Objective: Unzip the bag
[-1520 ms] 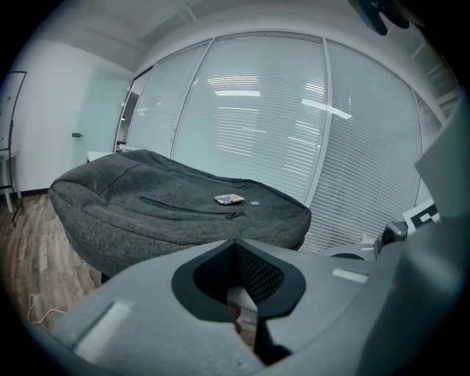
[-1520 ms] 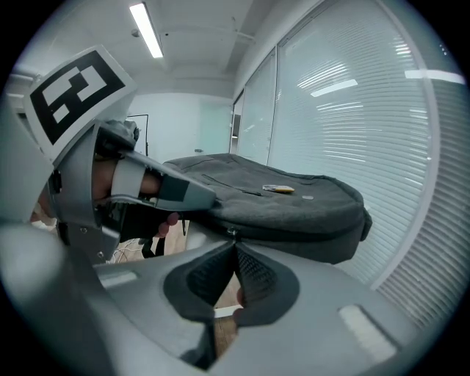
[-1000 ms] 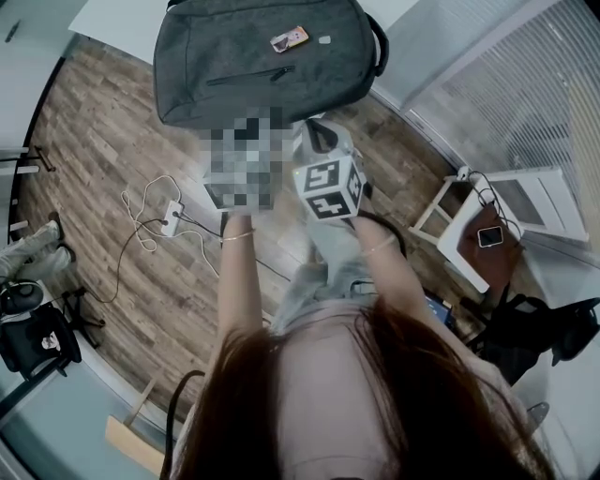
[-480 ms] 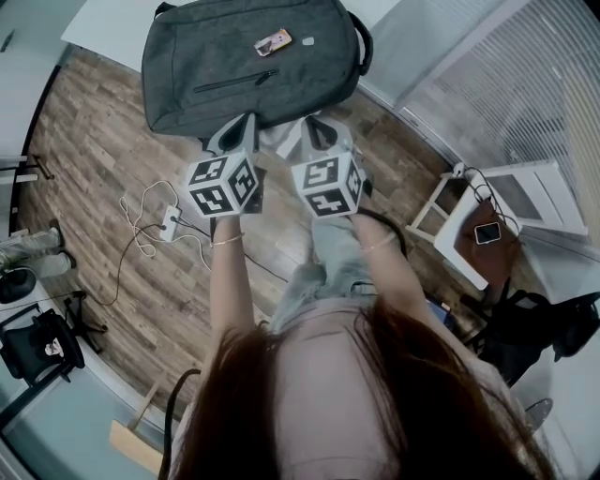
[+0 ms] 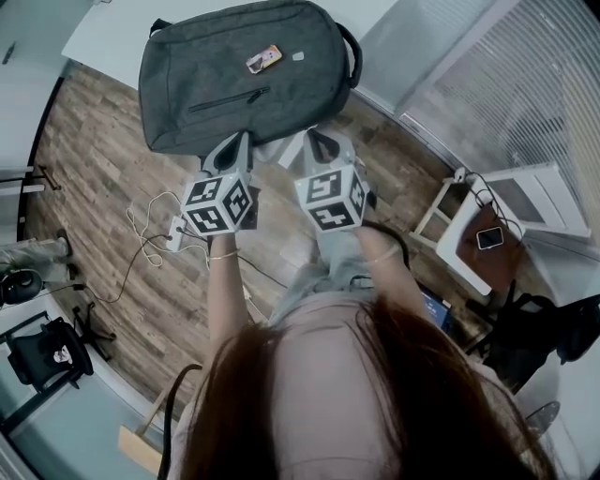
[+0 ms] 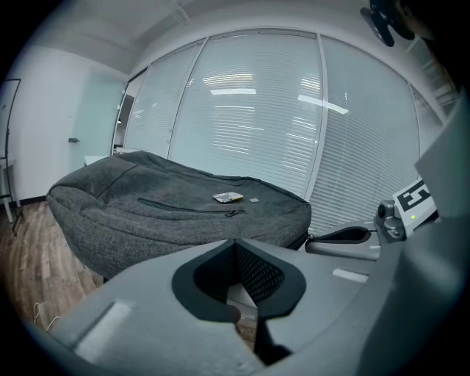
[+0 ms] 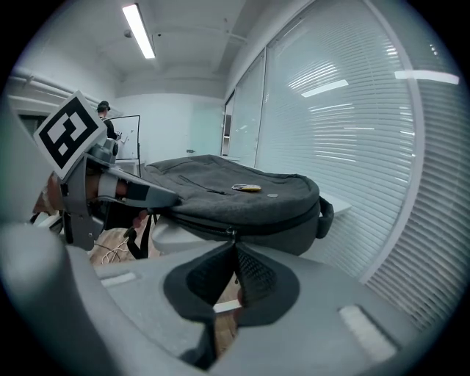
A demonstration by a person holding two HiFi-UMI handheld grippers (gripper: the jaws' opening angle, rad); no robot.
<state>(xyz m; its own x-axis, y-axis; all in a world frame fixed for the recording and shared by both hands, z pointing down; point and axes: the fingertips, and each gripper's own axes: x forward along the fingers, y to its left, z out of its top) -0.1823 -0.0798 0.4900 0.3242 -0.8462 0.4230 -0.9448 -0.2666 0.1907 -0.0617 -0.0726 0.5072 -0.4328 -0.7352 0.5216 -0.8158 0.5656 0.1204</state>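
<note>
A grey backpack lies flat on a white table, its front pocket zip shut and a small card on top. My left gripper and right gripper hover side by side at the bag's near edge, both shut and empty. In the left gripper view the shut tips point at the bag's front face, a little short of it. In the right gripper view the tips sit just below the main zip's slider on the bag's side seam; contact is unclear.
A power strip with white cables lies on the wood floor to the left. A white stool with a phone stands at the right by the blinds. A black office chair is at lower left. The bag's carry handle sticks out at its far end.
The bag sits slightly more to the left in the head view. Both grippers hold beside the bag's near edge with jaws still shut; the left one is no longer blurred out.
</note>
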